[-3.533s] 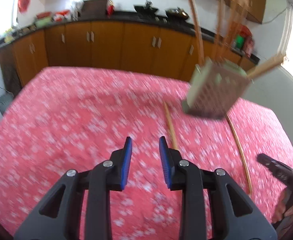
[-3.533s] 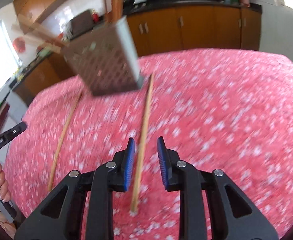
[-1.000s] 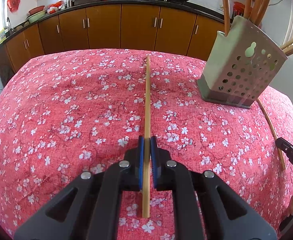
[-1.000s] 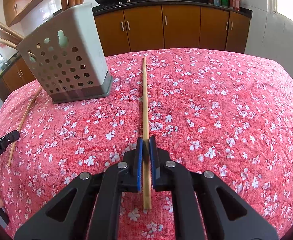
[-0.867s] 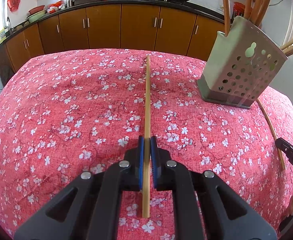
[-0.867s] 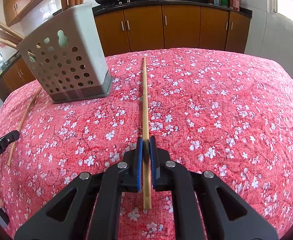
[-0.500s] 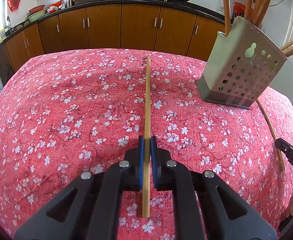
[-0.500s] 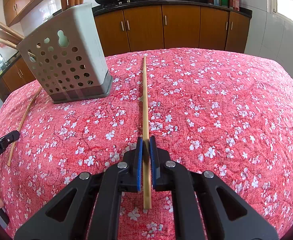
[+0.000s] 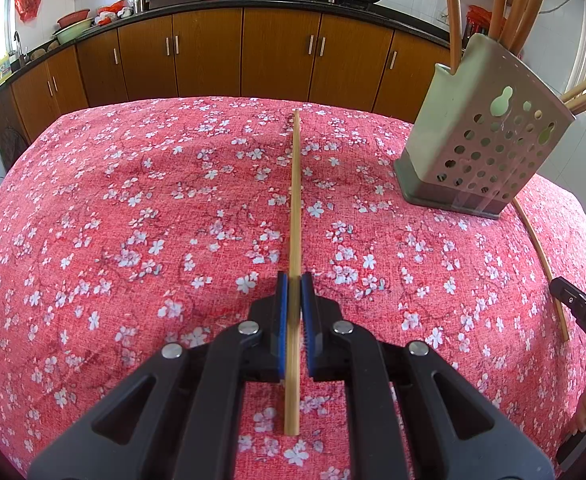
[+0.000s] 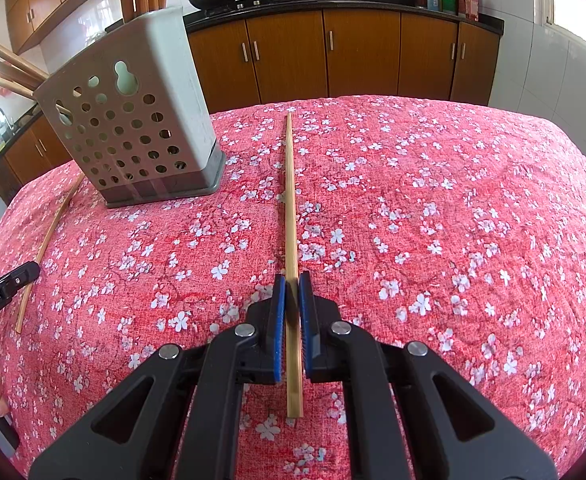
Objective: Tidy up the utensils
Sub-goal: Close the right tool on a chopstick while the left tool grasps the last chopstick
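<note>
My left gripper is shut on the near part of a bamboo chopstick that runs straight ahead along the red flowered cloth. My right gripper is shut the same way on a second chopstick. Between the two stands a grey perforated utensil holder with several wooden sticks rising from it. It is to the right of the left gripper and to the left of the right one. Whether either chopstick is off the cloth I cannot tell.
The table under the red flowered cloth falls away at its far edge towards brown kitchen cabinets. The other gripper's black tip and a hand show at the right edge and at the left edge.
Since the oldest frames both grippers, then open in blurred motion, have shut on the chopsticks. Over the last second nothing has moved.
</note>
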{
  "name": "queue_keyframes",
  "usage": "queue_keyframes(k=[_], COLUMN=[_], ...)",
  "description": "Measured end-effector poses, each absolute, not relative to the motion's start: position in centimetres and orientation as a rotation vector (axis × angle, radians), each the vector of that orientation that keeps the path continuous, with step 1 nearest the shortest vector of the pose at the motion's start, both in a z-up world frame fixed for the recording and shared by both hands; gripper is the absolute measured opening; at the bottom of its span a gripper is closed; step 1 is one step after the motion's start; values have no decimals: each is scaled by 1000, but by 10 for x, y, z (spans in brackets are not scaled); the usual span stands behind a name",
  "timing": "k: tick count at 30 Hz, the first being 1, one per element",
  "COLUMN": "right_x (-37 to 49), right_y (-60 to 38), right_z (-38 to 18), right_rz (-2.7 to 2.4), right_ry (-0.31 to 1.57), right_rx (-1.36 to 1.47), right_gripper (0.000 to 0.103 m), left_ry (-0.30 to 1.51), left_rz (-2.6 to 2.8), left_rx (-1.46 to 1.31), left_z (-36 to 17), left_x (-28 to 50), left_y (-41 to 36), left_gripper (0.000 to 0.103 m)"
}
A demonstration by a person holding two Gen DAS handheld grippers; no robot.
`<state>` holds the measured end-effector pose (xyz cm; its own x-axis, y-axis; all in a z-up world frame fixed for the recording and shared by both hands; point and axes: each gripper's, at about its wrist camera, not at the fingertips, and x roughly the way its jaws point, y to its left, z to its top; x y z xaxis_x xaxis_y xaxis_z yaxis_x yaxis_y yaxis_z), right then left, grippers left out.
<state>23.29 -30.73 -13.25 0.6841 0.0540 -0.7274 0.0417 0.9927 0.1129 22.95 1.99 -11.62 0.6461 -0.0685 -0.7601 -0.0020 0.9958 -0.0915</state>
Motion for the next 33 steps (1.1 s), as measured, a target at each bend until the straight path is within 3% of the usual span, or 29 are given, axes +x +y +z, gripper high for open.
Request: queue_keyframes(k=[33], right_x=[215], right_y=[-310], right_z=[-130], right_rz=[30], right_ry=[822], right_rx=[132], right_gripper=[8], left_ry=[872], left_rz=[-51], left_rx=[-6], left_z=[-114], left_x=[212], left_y=[10], left_gripper=[10])
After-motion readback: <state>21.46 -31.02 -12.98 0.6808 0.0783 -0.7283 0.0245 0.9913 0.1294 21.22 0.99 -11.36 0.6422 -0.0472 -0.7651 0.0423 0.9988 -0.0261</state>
